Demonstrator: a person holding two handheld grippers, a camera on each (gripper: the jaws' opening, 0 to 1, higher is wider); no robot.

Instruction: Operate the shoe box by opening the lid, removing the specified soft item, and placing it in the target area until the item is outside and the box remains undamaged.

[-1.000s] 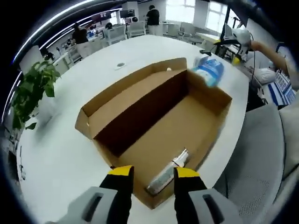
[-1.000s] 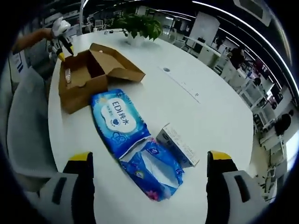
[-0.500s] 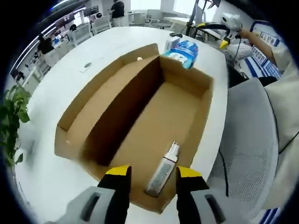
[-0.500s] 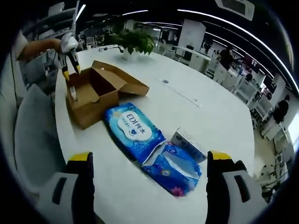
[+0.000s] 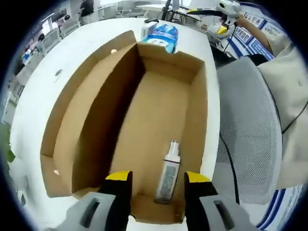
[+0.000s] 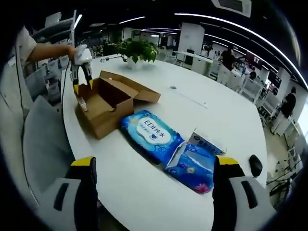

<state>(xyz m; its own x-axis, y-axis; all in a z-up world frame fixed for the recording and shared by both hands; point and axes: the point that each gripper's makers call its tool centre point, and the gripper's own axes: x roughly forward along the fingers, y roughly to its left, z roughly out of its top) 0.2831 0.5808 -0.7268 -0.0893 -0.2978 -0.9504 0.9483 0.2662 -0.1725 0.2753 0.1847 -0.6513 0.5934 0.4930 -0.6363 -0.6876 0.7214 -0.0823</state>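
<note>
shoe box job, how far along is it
Done: the brown cardboard shoe box lies open, and two blue soft packs lie outside on the white table. In hand: the open left claw hovers over a small white tube inside the box. Left: the tube, if it counts.

A potted plant [image 6: 137, 48] stands near grey chairs [image 5: 248, 130].

Left view overlooks the box [image 5: 159, 125] closely; right view, farther.
</note>
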